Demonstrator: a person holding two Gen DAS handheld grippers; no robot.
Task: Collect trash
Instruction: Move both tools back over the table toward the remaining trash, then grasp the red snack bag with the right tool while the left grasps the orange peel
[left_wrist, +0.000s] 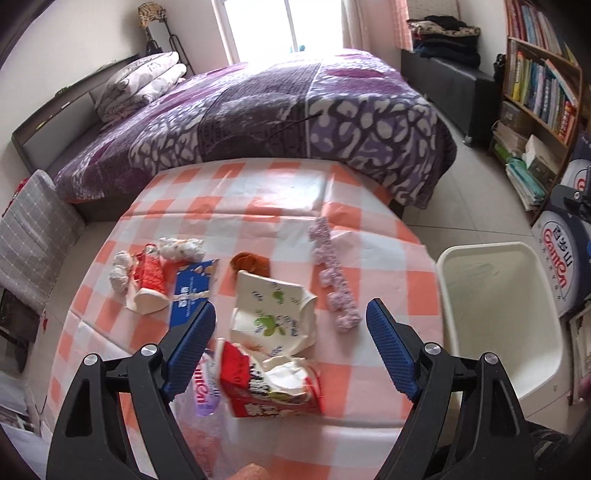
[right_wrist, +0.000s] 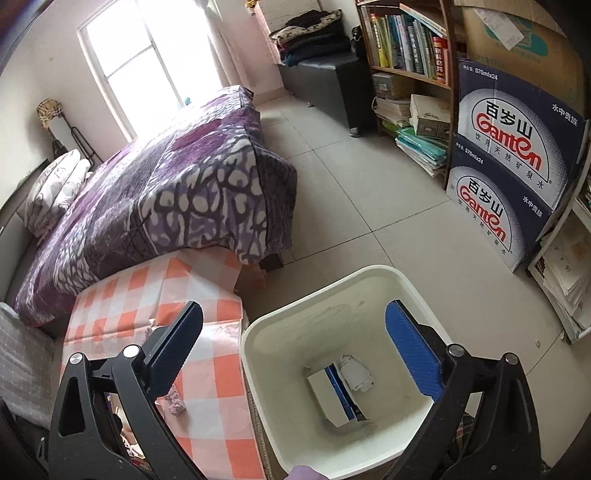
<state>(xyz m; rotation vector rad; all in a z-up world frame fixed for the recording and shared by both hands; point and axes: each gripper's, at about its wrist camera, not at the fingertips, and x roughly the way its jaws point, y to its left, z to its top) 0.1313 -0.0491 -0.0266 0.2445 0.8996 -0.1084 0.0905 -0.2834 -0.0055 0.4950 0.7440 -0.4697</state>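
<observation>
My left gripper is open above the checkered table, over a crushed red carton and a white tissue pack. A plastic bottle with a Ganten label lies by its left finger. A blue box, a red-white wrapper, crumpled tissues, a brown scrap and a lilac knitted strip lie farther back. My right gripper is open and empty over the white bin, which holds a blue-white box and a crumpled tissue.
The bin stands on the floor right of the table, its rim showing in the left wrist view. A bed with a purple blanket is behind the table. A bookshelf and stacked Ganten boxes stand at the right.
</observation>
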